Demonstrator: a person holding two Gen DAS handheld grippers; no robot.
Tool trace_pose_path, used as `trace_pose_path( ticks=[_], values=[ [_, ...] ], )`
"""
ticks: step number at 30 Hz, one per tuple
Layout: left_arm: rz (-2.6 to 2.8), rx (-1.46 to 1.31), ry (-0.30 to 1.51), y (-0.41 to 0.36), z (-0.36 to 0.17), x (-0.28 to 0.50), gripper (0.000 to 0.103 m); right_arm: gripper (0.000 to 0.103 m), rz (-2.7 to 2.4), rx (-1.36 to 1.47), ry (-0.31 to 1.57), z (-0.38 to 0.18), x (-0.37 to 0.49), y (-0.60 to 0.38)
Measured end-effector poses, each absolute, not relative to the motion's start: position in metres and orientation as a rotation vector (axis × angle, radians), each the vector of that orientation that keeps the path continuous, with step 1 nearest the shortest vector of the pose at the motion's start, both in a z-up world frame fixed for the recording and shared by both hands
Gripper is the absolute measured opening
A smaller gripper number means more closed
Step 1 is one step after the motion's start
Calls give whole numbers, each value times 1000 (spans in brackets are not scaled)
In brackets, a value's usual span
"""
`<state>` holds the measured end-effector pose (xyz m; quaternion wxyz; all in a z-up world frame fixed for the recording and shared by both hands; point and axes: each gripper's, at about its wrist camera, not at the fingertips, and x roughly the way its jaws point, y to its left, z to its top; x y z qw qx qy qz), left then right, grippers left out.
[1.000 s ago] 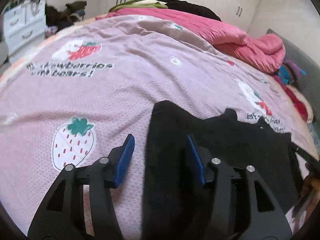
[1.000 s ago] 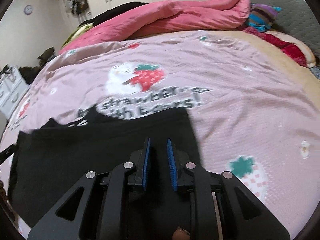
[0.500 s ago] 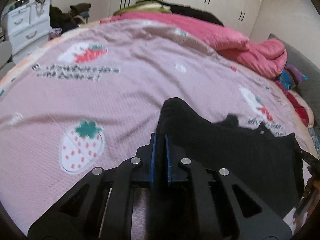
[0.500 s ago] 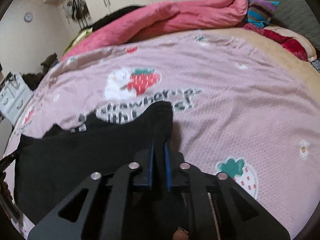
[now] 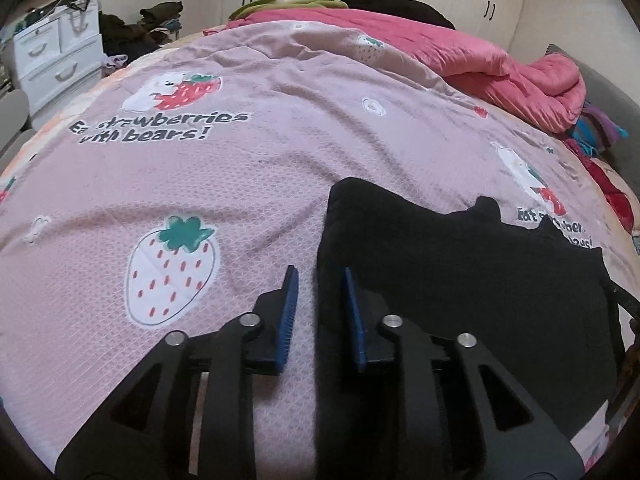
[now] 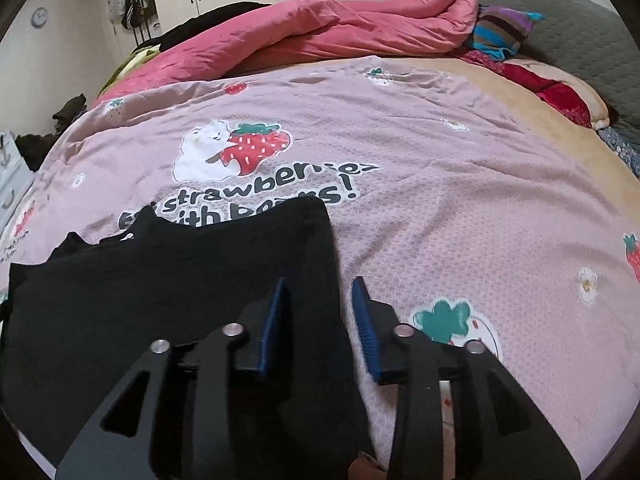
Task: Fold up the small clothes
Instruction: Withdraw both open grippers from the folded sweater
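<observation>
A black garment point(image 5: 460, 264) lies flat on the pink strawberry bedspread point(image 5: 200, 160). My left gripper point(image 5: 318, 276) is open, its blue pads straddling the garment's left edge, not clamping it. In the right wrist view the same garment point(image 6: 180, 280) fills the lower left. My right gripper point(image 6: 320, 284) is open, its pads on either side of the garment's right edge. The cloth under both grippers' bodies is hidden.
A rumpled pink duvet point(image 5: 460, 56) and dark clothes are heaped along the bed's far side. A striped pillow point(image 6: 504, 28) and grey headboard point(image 6: 580, 36) lie at the right. White drawers point(image 5: 56, 64) stand beside the bed at the left.
Both grippers closed on the garment's side edges half a second ago and have now opened, letting the cloth go. The garment's edges lie folded slightly inward.
</observation>
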<state>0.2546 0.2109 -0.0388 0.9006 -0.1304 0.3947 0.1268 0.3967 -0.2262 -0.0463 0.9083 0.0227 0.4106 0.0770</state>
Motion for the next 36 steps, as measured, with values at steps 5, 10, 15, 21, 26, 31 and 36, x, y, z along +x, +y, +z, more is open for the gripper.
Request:
trace_pose_path(
  ticks=[5,10,15,21,26,31,36],
  values=[
    [266,-270,836,208,-38,245,31,61,149,87,859,-45,384,-232],
    [262,-258,853,205,-36,234,38,76,140,114,884,-46,371,-240],
    [263,-254,855,204,-31,219,48,78,147,106,876,-42,351,-239],
    [261,-237,834,203,-20,201,65,94,190,71,792,-17,322,-223],
    [265,-203,821,204,-14,192,81,96,228,57,766,-5,301,-214],
    [261,-214,823,210,-11,182,92,97,264,33,735,4,284,-201],
    [269,-189,815,214,-6,169,93,98,303,13,716,10,270,-187]
  ],
)
